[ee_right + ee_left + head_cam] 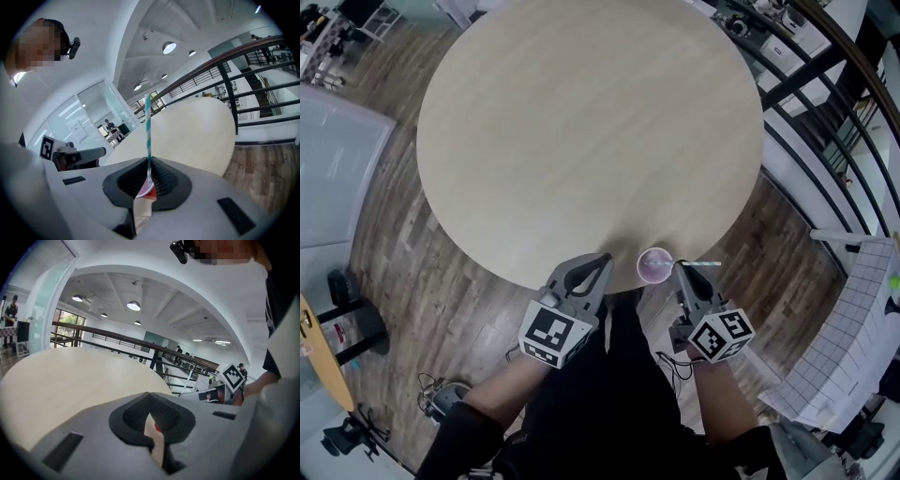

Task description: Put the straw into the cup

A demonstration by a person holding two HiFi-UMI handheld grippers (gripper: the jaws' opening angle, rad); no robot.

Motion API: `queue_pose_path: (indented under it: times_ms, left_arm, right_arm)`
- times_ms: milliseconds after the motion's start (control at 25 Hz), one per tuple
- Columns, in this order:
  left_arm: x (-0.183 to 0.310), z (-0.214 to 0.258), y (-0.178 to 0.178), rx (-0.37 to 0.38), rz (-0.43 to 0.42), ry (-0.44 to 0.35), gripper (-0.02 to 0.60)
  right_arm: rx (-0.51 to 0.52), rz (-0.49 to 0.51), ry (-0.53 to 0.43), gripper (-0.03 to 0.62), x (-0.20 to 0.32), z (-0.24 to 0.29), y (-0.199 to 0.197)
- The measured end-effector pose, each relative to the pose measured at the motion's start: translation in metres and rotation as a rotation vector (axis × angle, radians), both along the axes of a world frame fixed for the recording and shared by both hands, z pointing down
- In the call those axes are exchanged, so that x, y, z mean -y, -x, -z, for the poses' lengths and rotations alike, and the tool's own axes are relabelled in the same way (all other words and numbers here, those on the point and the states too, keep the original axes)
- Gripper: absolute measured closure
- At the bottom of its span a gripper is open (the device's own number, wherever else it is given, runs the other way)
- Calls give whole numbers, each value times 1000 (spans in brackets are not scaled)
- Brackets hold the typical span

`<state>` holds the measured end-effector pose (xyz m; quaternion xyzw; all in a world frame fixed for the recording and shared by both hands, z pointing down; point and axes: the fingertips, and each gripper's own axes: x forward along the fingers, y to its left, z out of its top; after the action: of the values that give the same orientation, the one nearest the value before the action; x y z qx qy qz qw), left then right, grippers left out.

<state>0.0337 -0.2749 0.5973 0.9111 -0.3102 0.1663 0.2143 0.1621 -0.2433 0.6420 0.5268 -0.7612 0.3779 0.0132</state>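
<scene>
A small pink cup (654, 265) stands upright at the near edge of the round wooden table (581, 122). My right gripper (678, 268) is just right of the cup, shut on a white-and-teal striped straw (701, 264) that points off to the right. In the right gripper view the straw (148, 126) rises from between the shut jaws of that gripper (149, 174). My left gripper (602, 261) sits left of the cup, shut and holding nothing (152, 417). Its view shows the right gripper (225, 387) off to the side.
A dark metal railing (825, 103) curves past the table's right side. A white gridded board (853, 328) lies on the wood floor at right. At left are a glass partition (337, 169) and a black stand (352, 309). The person's legs (609, 403) fill the bottom.
</scene>
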Motion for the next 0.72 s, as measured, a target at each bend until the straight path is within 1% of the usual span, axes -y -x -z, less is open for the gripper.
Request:
queue_pose_path:
  times_ms: [280, 560, 720]
  left_arm:
    - [-5, 0, -9, 4, -14, 12, 575]
    - [-17, 2, -13, 1, -19, 25, 575]
    - [-18, -1, -11, 7, -13, 32, 575]
  right_arm:
    - [14, -29, 40, 557, -3, -9, -1]
    - [1, -21, 78, 556, -4, -12, 4]
    - [-1, -23, 79, 556, -5, -11, 4]
